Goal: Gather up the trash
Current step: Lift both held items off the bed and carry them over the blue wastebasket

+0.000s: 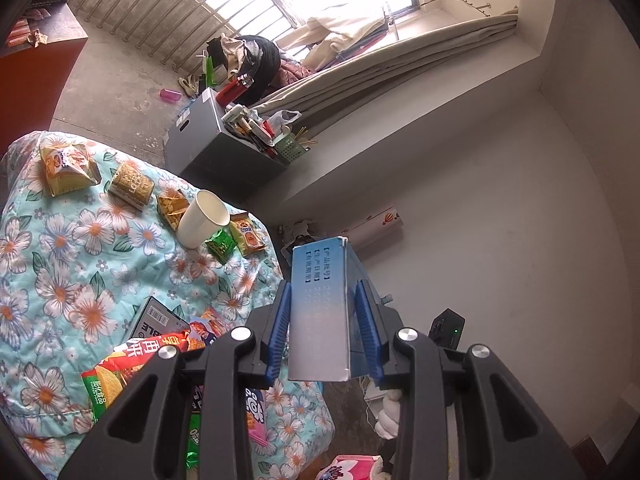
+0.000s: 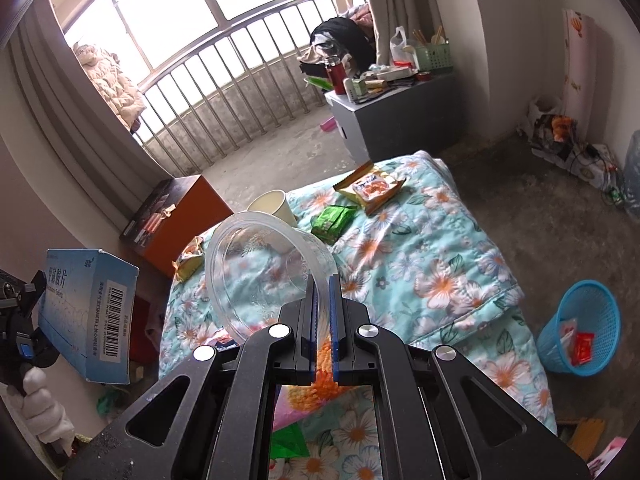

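Bare floor (image 2: 540, 216) lies open between the bed (image 2: 432, 264) and the blue basket (image 2: 580, 320). Wrappers (image 1: 72, 168) and a paper cup (image 1: 202, 218) crowd the bed's far end. A grey box (image 2: 396, 120) stands beyond the bed.

Bedroom in home. Bed with blue flower quilt (image 2: 440, 264), snack packets (image 1: 68, 168) and paper cup (image 1: 202, 218) on top. Big window (image 2: 160, 12) with metal railing (image 2: 224, 92), long curtains (image 1: 400, 64). Puffy coat (image 2: 110, 80) hangs on railing. Grey box (image 2: 396, 120) piled with small things. Blue waste basket (image 2: 580, 332) on bare concrete floor (image 2: 560, 220).
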Motion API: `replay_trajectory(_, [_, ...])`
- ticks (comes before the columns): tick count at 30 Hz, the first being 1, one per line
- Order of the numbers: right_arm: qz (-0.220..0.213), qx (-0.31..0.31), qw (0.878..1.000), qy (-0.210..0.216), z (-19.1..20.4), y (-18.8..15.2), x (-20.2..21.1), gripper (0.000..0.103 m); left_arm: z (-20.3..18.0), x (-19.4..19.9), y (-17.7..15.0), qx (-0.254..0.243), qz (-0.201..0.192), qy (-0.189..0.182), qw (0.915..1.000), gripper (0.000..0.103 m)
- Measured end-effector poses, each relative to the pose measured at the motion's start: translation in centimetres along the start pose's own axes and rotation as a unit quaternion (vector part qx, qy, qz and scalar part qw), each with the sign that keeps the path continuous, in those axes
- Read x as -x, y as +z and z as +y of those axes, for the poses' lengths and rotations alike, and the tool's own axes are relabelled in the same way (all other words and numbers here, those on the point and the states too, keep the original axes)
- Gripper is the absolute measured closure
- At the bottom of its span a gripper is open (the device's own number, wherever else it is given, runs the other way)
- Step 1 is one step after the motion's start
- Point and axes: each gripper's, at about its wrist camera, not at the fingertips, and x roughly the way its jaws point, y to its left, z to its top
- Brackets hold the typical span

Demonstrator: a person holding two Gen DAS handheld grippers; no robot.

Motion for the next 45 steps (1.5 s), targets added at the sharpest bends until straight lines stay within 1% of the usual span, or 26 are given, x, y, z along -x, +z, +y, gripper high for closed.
replay_trajectory(3, [-0.006, -0.004, 1.000, 0.006, 0.5, -0.7, 0.9, 0.099, -0.6, 0.9, -1.2, -0.007, -0.010, 0.004, 0.9999, 0.072])
replay_trajectory(6, [-0.010, -0.006, 1.000, 0.011, 0.7, -1.5, 1.8, 0.099, -1.3, 1.7, -2.4, -0.008, -0.017, -0.001, 0.9998, 0.072])
replay_trajectory(12, [-0.016, -0.007, 1.000, 0.013, 0.1, -3.4, 3.5, 0.099, -3.2, 3.1, -5.1, -0.031, -0.041, 0.007, 0.9986, 0.072])
replay_trajectory(17, [-0.003, -0.013, 1.000, 0.015, -1.1, -5.6, 3.8, 0.099, -4.1, 3.9, -7.4, -0.035, -0.060, 0.010, 0.9976, 0.072])
replay_trajectory(21, [0.005, -0.024, 0.999, 0.022, -2.3, -7.0, 3.8, 0.099, -4.7, 3.9, -9.0, -0.036, -0.071, 0.022, 0.9966, 0.072])
replay_trajectory(25, [0.008, -0.042, 0.998, 0.036, -3.8, -8.2, 4.0, 0.099, -4.9, 2.9, -10.4, -0.029, -0.074, 0.040, 0.9961, 0.072])
replay_trajectory(27, [0.010, -0.054, 0.998, 0.042, -4.7, -8.5, 4.1, 0.099, -5.3, 2.3, -10.8, -0.035, -0.077, 0.055, 0.9949, 0.072])
replay_trajectory(32, [0.004, -0.072, 0.996, 0.046, -7.4, -8.6, 4.8, 0.099, -6.3, 0.8, -11.0, -0.038, -0.082, 0.072, 0.9933, 0.072])
replay_trajectory(37, [0.008, -0.088, 0.995, 0.048, -10.3, -8.6, 4.6, 0.099, -7.4, -0.9, -11.1, -0.049, -0.088, 0.085, 0.9912, 0.072])
replay_trajectory(41, [0.001, -0.105, 0.993, 0.047, -13.1, -8.9, 5.0, 0.099, -8.4, -3.5, -11.5, -0.060, -0.080, 0.094, 0.9905, 0.072])
replay_trajectory(45, [-0.013, -0.136, 0.990, 0.041, -17.2, -9.2, 5.9, 0.099, -9.8, -7.2, -11.9, -0.080, -0.060, 0.103, 0.9897, 0.072])
